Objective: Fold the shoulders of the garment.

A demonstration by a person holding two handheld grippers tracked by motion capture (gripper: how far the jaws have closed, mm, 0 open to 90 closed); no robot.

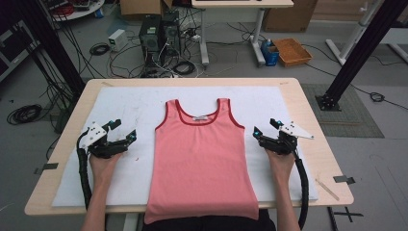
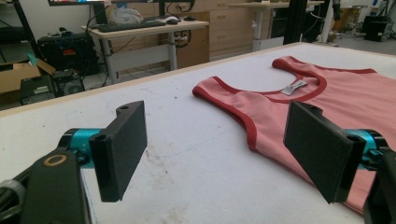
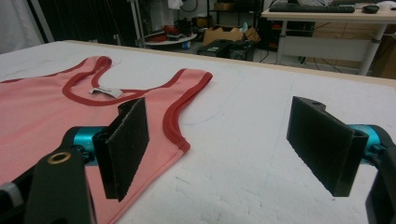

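Garment: a pink tank top (image 1: 199, 163) with red trim lies flat and face up in the middle of the high view, neck toward the top of the frame, hem hanging just over the near table edge.
Surface: a white mat (image 1: 130, 103) covers the wooden table (image 1: 308, 103); the top rests on it fully spread, with no fold in it.
Left gripper (image 1: 126, 138): at the left of the high view, beside the top's left edge and apart from it; its jaws stand wide apart with nothing between them. In the left gripper view the nearer strap (image 2: 219, 93) sits at centre right.
Right gripper (image 1: 260, 133): at the right of the high view, just beside the armhole, not touching the cloth; jaws spread, holding nothing. In the right gripper view the side seam (image 3: 180, 140) lies lower centre.
Progress: judged at the very start; no grasp made, no fold begun.
Left to do: likely take hold of the edges and fold the top.
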